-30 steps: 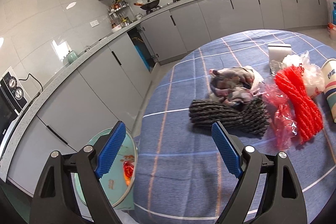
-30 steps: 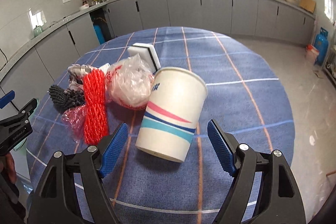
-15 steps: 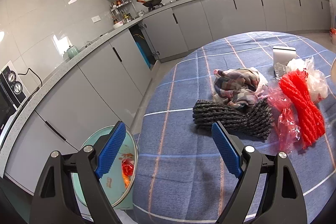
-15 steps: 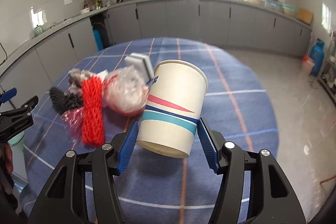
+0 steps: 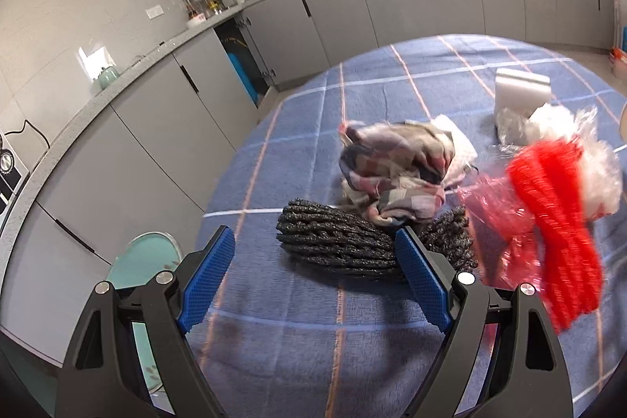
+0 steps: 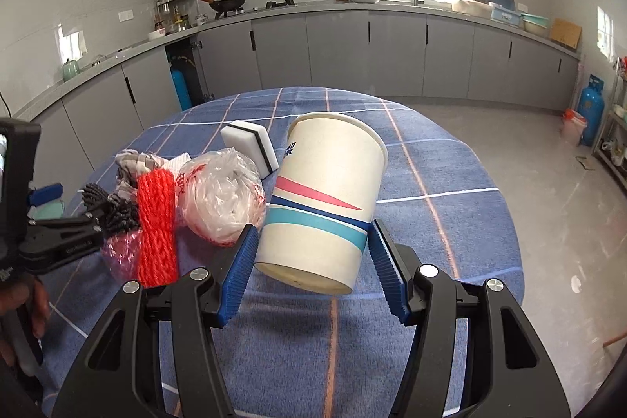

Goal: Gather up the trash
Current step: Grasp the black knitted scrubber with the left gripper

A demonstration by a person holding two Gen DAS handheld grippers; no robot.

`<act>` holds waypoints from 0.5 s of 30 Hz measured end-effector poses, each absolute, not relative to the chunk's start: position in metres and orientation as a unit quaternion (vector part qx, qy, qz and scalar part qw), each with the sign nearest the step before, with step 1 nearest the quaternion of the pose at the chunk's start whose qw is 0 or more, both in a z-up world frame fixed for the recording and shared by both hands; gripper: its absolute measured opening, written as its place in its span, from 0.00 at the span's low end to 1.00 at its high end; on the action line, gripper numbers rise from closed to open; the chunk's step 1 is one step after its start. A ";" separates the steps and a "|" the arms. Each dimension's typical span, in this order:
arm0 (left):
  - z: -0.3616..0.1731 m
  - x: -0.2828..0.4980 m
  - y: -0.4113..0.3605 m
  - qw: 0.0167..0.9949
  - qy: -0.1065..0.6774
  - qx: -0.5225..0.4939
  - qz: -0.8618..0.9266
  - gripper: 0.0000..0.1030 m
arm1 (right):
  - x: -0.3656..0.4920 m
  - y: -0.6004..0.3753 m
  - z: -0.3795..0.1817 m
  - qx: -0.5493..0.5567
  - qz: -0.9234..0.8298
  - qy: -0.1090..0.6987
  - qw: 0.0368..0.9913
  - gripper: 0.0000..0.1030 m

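My right gripper [image 6: 311,263] is shut on a white paper cup [image 6: 327,198] with pink and blue stripes, held tilted above the blue checked tablecloth [image 6: 431,183]. My left gripper [image 5: 315,285] is open and empty, low over the cloth, just in front of a black foam net [image 5: 337,245]. Behind the net lies a crumpled plaid rag [image 5: 395,171]. To the right are a red foam net [image 5: 556,218], a pink plastic bag [image 5: 497,214] and a clear crumpled bag [image 6: 223,194]. The red net [image 6: 156,226] also shows in the right wrist view.
A white sponge with a black stripe [image 6: 250,145] lies behind the bags. A pale green bin [image 5: 149,261] stands on the floor left of the table. Grey cabinets [image 5: 156,128] run along the wall. A blue gas cylinder [image 6: 591,114] stands far right.
My right gripper closed on the paper cup and lifted it off the cloth. My left gripper moved forward and right, closer to the black net, still open.
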State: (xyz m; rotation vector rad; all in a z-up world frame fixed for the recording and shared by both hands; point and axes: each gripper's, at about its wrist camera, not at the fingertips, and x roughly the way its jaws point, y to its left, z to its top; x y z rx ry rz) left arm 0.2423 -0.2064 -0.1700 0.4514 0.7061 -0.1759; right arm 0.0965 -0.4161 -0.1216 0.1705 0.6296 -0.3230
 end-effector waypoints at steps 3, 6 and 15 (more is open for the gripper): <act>-0.178 0.246 -0.210 0.901 0.358 0.222 -0.102 0.60 | 0.098 -0.415 -0.121 0.085 -0.151 0.306 0.936 0.56; -0.183 0.240 -0.220 0.897 0.354 0.236 -0.117 0.47 | 0.098 -0.412 -0.123 0.084 -0.142 0.309 0.937 0.56; -0.186 0.228 -0.226 0.891 0.346 0.249 -0.155 0.08 | 0.095 -0.404 -0.118 0.079 -0.132 0.301 0.941 0.56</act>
